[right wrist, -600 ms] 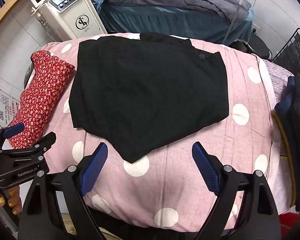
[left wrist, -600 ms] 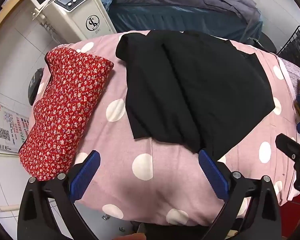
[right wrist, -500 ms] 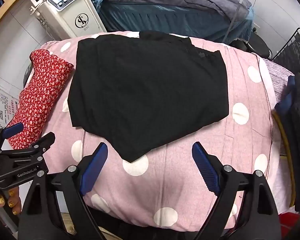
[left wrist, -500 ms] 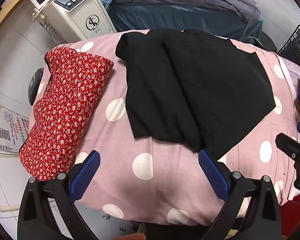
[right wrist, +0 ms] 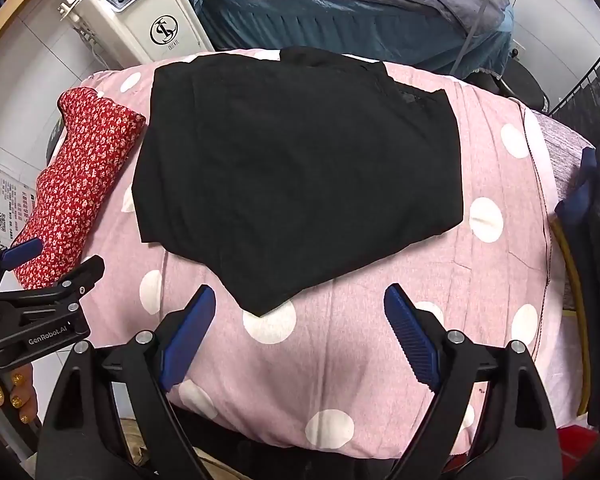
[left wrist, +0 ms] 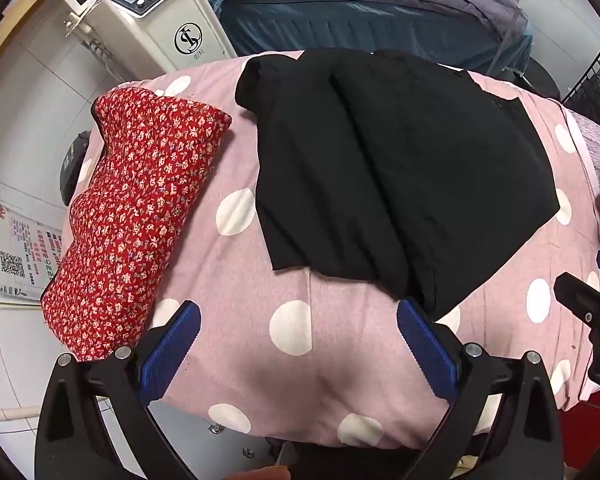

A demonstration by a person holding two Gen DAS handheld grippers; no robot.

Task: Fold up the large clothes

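A large black garment [left wrist: 400, 172] lies partly folded on a pink bed with white polka dots [left wrist: 300, 360]; it also shows in the right wrist view [right wrist: 295, 172]. Its near corner points toward me. My left gripper [left wrist: 297, 320] is open and empty, hovering above the bed's near edge just short of the garment's near hem. My right gripper [right wrist: 300, 304] is open and empty, with the garment's near corner between its fingertips' line. The left gripper also shows at the left edge of the right wrist view [right wrist: 39, 280].
A red floral pillow [left wrist: 135, 220] lies on the bed's left side. A white machine with a screen [left wrist: 147, 12] stands behind the bed at left. Another bed with grey and blue covers [left wrist: 380, 4] is beyond. Dark clothes [right wrist: 596, 240] hang at right.
Both grippers have drifted slightly; the garment sits a little lower and closer in both views. Both stay open and empty.
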